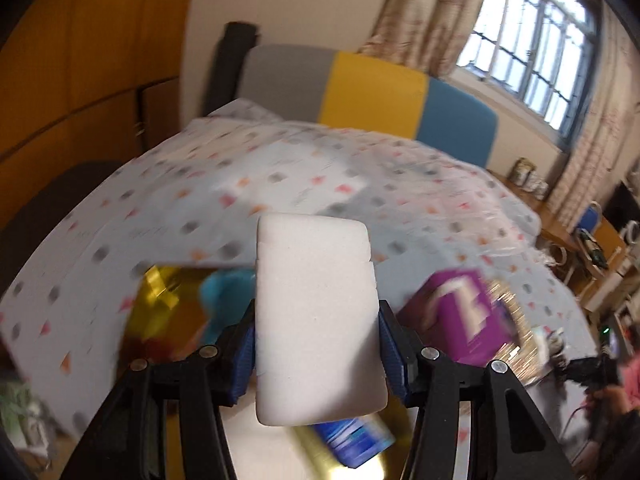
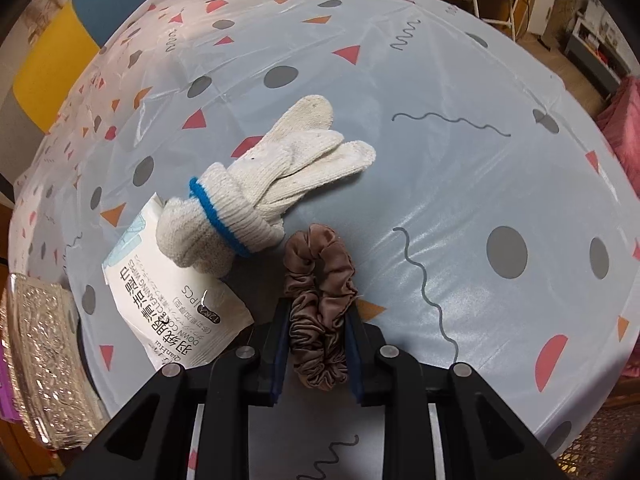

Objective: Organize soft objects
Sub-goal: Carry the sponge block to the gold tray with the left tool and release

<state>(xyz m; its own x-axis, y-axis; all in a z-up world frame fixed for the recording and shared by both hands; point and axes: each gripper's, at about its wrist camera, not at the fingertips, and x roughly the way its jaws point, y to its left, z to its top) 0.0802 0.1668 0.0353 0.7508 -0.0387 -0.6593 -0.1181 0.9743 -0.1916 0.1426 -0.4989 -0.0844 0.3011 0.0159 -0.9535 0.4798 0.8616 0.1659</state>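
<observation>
Clamping a white foam sponge block [image 1: 318,320] between its blue-padded fingers [image 1: 246,356], the left gripper [image 1: 316,354] is raised above a gold tray [image 1: 160,304] and a purple box [image 1: 464,312] (both motion-blurred). Pointing down at the patterned plastic-covered surface [image 2: 460,184], the right gripper [image 2: 318,354] pinches a ruffled brown satin scrunchie [image 2: 320,300]. Beside it lie a knitted white glove [image 2: 260,188] with a blue cuff band and a wipes packet [image 2: 176,300].

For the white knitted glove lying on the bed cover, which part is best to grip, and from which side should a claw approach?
Probably grip the white knitted glove at its bunched, rolled cuff with the blue band, coming from above. That part stands thick and raised, while the fingers lie flat on the bed cover.
</observation>
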